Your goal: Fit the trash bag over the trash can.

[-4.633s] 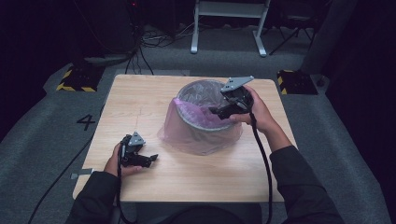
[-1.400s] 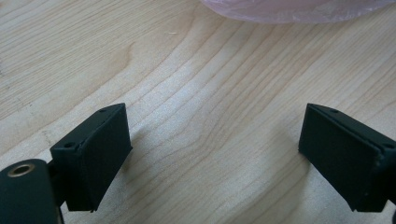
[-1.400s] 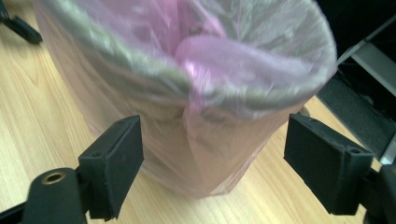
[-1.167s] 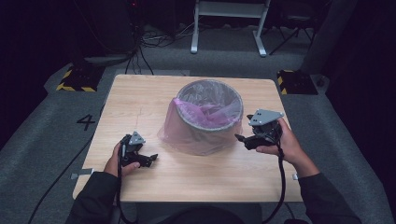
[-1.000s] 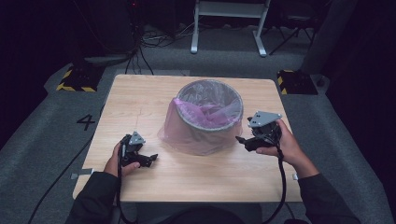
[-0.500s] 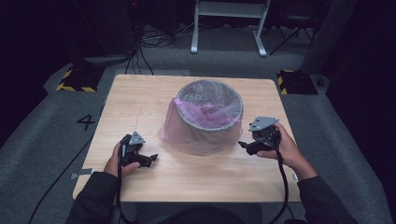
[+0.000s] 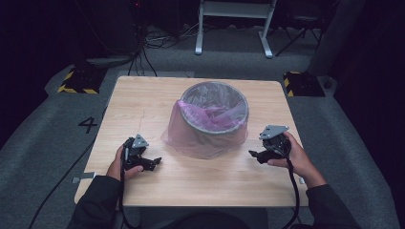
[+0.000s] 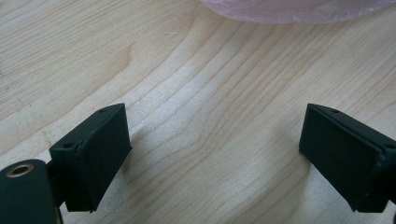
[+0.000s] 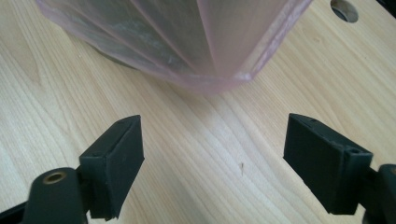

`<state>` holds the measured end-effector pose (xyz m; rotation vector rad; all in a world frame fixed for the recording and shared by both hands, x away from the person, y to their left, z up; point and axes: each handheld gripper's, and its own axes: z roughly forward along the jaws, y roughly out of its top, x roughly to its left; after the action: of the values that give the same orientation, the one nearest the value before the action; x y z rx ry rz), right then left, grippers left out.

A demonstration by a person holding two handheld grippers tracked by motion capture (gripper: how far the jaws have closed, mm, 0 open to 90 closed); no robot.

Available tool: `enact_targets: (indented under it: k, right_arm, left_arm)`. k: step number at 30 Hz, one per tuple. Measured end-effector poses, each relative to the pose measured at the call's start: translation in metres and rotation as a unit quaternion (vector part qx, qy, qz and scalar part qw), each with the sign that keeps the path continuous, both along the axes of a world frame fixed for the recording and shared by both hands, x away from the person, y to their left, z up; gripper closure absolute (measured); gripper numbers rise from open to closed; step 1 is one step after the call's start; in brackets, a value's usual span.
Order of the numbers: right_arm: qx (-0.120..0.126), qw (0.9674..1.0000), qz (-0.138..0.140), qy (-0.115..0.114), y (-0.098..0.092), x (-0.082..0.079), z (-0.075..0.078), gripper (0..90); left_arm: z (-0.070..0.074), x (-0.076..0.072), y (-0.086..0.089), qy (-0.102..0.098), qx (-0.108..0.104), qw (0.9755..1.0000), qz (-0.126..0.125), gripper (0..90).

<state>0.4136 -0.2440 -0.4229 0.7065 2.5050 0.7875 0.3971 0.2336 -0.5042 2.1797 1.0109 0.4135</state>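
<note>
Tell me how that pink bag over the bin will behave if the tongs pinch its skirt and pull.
The bag looks thin and see-through with soft folds, so it is probably floppy and would stretch or bunch rather than hold shape. It likely weighs almost nothing. Since it is folded over the bin rim, a hard tug might drag or tip the bin.

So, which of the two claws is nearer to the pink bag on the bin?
The right claw: its jaws sit just beside the pink bag skirt. The left claw rests farther away, with more bare table between.
</note>
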Motion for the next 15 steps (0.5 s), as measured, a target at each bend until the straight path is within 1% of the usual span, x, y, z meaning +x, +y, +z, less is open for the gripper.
enact_targets:
  k: [2,5,7,8,11,14,15]
  right_arm:
    - [0.007,1.0000,-0.003,0.004,-0.005,-0.001,-0.005,20.3]
    - [-0.010,0.9998,-0.016,-0.001,-0.010,0.000,-0.014,20.5]
    - [-0.010,0.9998,-0.018,0.003,-0.013,-0.001,-0.019,20.5]
    - [-0.011,0.9998,-0.018,0.001,-0.015,-0.002,-0.021,20.5]
    - [-0.006,0.9996,-0.027,0.001,-0.021,-0.003,-0.027,20.5]
    - [0.005,0.9995,-0.031,0.003,-0.026,-0.005,-0.031,20.5]
    - [0.006,0.9995,-0.031,0.000,-0.028,-0.006,-0.032,20.5]
  left_arm:
    - [0.000,0.000,0.000,0.000,0.000,1.0000,0.000,8.7]
    - [0.000,0.000,0.000,0.000,0.000,1.0000,0.000,8.7]
    - [0.000,0.000,0.000,0.000,0.000,1.0000,0.000,8.7]
    - [0.000,0.000,0.000,0.000,0.000,1.0000,0.000,8.7]
    - [0.000,0.000,0.000,0.000,0.000,1.0000,0.000,8.7]
    - [0.000,0.000,0.000,0.000,0.000,1.0000,0.000,8.7]
    - [0.000,0.000,0.000,0.000,0.000,1.0000,0.000,8.7]
